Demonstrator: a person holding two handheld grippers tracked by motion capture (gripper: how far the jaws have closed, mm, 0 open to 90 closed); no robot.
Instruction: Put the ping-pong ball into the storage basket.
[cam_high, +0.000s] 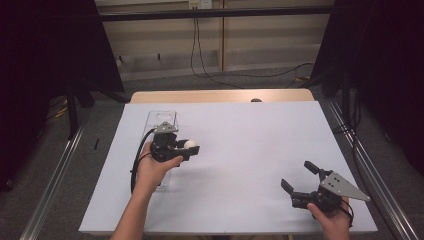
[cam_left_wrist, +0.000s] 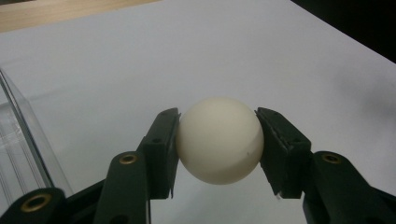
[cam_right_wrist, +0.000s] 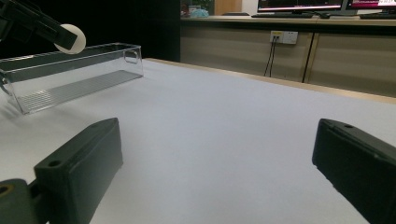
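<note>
I see a cream-white ball (cam_left_wrist: 219, 140) between my black left gripper (cam_left_wrist: 218, 140) pads, over a plain white sheet (cam_high: 240, 150), beside a clear bin (cam_right_wrist: 70, 77).

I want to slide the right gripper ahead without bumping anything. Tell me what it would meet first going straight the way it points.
The way looks free. The right gripper, jaws open, points across the bare white sheet. The clear bin and the ball sit off to its left, probably outside that line.

Lab or test room: table (cam_high: 260, 150) under white sheet, framed by metal rails (cam_high: 55, 170) and black curtains (cam_high: 45, 45); loose cables (cam_high: 200, 55), wall socket (cam_right_wrist: 280, 36), monitors (cam_right_wrist: 303, 5) on rear counter.
</note>
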